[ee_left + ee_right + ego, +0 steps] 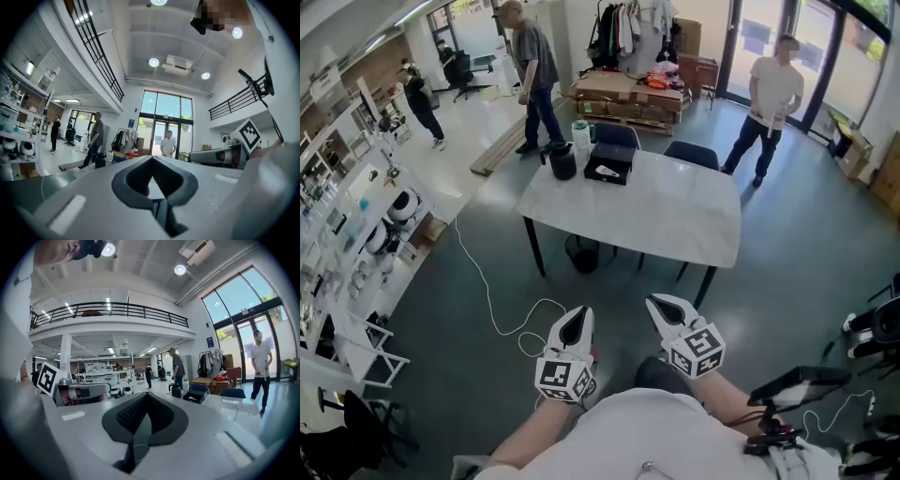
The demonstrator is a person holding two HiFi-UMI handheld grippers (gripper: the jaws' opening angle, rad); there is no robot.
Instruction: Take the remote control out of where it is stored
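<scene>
Two grippers were held low and close to the person's body, side by side, well apart from the table. The left gripper [581, 312] had its jaws brought together at the tips, with nothing between them in the left gripper view [151, 158]. The right gripper [660, 302] was likewise closed tip to tip and empty [146, 394]. Ahead stood a white table [675, 220] on dark legs. At its far left corner sat an open black box [609, 162], with a black jug [562, 161] just beside it and a white bottle [581, 133] behind. The remote control could not be made out as such; a small pale item lay in the box, too small to identify. A white cable [487, 292] trailed across the floor between the grippers and the table.
</scene>
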